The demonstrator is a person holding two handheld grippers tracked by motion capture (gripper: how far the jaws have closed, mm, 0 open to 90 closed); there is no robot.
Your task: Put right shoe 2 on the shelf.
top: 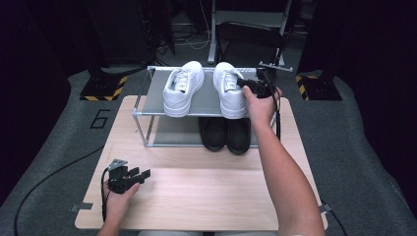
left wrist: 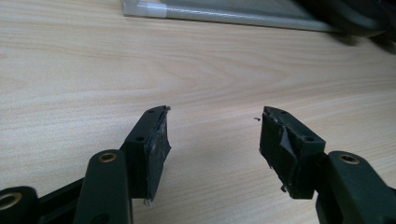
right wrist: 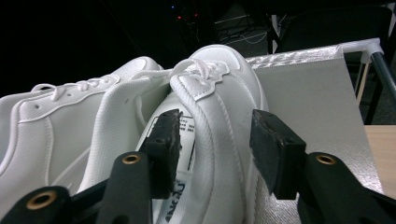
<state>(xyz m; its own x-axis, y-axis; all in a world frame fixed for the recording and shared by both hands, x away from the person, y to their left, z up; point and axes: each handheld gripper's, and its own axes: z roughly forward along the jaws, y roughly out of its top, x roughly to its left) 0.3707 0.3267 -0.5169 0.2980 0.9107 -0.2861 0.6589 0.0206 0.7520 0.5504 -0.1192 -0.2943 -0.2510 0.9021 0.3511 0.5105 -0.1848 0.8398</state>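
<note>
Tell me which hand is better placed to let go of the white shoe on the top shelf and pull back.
Right. Its tool is at the right white shoe on the rack's top shelf, jaws straddling the collar with a gap showing. The left tool rests open on the table, far from the rack.

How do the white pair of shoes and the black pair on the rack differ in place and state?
The white pair sits on the rack's top shelf; the black pair sits on the lower level. The right gripper has its open jaws astride the collar of one white shoe; nothing touches the black pair. The white pair's uppers show in full; the top shelf partly hides the black pair. Both point away from the person.
</note>
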